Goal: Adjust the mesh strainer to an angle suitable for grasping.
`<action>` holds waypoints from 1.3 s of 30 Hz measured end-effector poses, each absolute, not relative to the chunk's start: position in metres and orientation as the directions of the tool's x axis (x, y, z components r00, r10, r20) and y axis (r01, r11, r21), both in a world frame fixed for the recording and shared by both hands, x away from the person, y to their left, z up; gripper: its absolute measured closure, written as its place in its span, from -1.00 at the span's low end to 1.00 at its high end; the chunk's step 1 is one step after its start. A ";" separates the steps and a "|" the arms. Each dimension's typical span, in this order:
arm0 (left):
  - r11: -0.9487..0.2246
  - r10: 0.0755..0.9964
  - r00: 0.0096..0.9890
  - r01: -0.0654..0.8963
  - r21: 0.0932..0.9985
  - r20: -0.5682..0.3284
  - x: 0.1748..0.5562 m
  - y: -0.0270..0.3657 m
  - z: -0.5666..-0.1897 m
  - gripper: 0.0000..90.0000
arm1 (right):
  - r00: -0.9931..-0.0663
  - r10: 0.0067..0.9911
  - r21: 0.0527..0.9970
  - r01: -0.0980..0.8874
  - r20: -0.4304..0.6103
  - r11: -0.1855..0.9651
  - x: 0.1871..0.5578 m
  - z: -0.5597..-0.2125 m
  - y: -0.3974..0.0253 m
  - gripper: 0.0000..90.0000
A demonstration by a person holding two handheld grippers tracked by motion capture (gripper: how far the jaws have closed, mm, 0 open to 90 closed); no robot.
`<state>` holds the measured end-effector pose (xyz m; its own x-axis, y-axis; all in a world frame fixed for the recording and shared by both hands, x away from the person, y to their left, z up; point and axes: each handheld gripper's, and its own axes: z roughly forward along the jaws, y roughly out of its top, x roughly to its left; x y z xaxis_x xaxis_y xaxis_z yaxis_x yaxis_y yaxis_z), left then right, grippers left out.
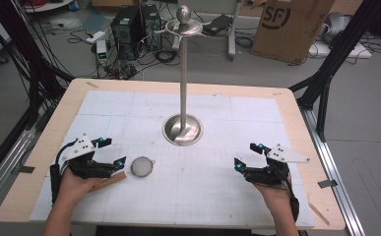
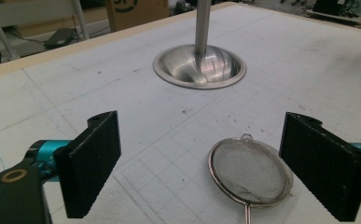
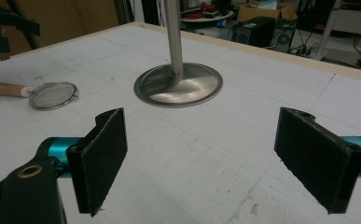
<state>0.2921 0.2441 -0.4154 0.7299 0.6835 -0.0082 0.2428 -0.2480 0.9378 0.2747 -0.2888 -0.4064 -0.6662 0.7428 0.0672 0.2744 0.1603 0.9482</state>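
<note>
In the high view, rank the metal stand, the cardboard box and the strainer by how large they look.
1. cardboard box, cut off by the frame
2. metal stand, taller but slimmer, so close to the box
3. strainer, clearly smallest

I work at a pale wooden table (image 1: 45,147) covered by a white gridded mat (image 1: 203,182), and beyond its far edge the grey floor (image 1: 55,59) is strewn with black cables (image 1: 163,54), a white power strip (image 1: 95,36) and two dark computer towers (image 1: 134,24). A brown cardboard box (image 1: 291,27) printed with black letters stands at the far right, black frame struts (image 1: 335,54) slant down on both sides of me, and an aluminium rail (image 1: 333,167) runs along the table's right edge. At the far left I make out what may be a round white tabletop (image 1: 47,6), though it is cut off by the frame, and the light is even and soft throughout.
</note>
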 end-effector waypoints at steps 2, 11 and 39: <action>-0.252 0.683 0.730 0.254 0.934 -0.014 0.292 0.243 -0.416 -0.71 | -0.667 0.741 0.948 0.280 0.077 0.153 0.276 -0.407 -0.289 -0.64; -0.263 0.668 0.744 0.260 0.929 -0.019 0.289 0.241 -0.415 -0.70 | -0.664 0.744 0.948 0.279 0.077 0.151 0.273 -0.404 -0.288 -0.64; -0.523 0.580 0.814 0.336 0.784 0.038 0.280 0.238 -0.425 -0.46 | -0.658 0.750 0.944 0.283 0.064 0.168 0.282 -0.408 -0.284 -0.64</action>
